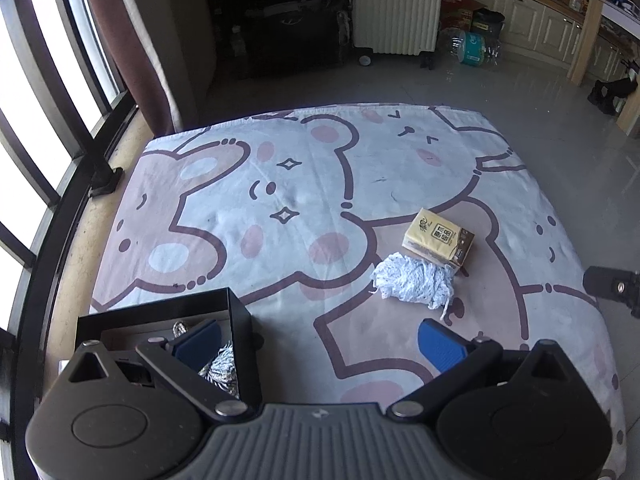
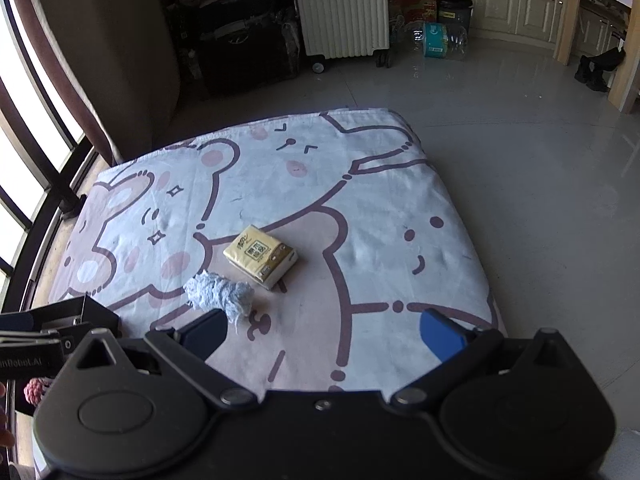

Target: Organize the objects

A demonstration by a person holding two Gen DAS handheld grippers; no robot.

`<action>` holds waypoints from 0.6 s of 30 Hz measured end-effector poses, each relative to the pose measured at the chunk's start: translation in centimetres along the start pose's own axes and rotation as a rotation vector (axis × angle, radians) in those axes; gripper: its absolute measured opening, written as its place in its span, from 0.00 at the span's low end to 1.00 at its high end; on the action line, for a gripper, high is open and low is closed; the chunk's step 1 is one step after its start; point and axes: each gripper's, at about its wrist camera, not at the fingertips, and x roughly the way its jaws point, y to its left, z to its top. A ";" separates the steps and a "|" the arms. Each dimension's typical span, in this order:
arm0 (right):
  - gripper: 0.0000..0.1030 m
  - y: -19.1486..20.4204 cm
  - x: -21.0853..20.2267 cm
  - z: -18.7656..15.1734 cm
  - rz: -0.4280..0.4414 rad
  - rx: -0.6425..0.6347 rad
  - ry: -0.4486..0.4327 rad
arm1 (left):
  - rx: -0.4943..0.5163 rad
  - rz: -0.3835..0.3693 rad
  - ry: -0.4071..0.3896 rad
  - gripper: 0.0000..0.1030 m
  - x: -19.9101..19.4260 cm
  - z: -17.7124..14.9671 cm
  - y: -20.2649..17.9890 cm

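Note:
A yellow tissue pack (image 1: 439,239) (image 2: 261,255) lies on the cartoon-print bed sheet (image 1: 304,184) (image 2: 360,208). A white-blue bundle of cloth (image 1: 414,281) (image 2: 219,292) rests just in front of it, touching it. A black open box (image 1: 168,320) (image 2: 76,312) sits at the sheet's near left, with a silvery scrubber (image 1: 219,368) and a rope-like item inside. My left gripper (image 1: 320,340) hangs open, its left finger over the box. My right gripper (image 2: 324,332) is open above the sheet, its left finger (image 2: 204,332) close to the cloth bundle.
Windows with dark bars (image 1: 48,128) and a curtain (image 1: 132,40) line the left. Beyond the bed stand a white ribbed suitcase (image 1: 394,4), dark bags, boxes and a plastic bottle (image 2: 436,40) on the tiled floor. Cabinets (image 1: 532,20) run along the far right.

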 end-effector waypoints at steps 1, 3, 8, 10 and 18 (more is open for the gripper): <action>1.00 0.0 0.2 0.1 -0.006 0.015 -0.007 | 0.022 0.003 -0.011 1.00 0.2 -0.1 -0.2; 1.00 -0.1 0.6 0.0 -0.011 0.043 -0.027 | 0.064 0.009 -0.023 1.00 0.7 -0.2 -0.5; 1.00 0.9 2.5 -0.3 -0.069 -0.008 -0.035 | 0.144 -0.031 -0.049 1.00 2.1 -0.6 -1.4; 1.00 1.0 3.4 -0.2 -0.071 0.007 -0.018 | 0.174 -0.056 -0.057 1.00 2.8 -0.7 -1.9; 1.00 0.3 7.2 0.4 -0.008 0.150 0.035 | 0.313 -0.132 -0.105 1.00 5.2 -1.3 -4.4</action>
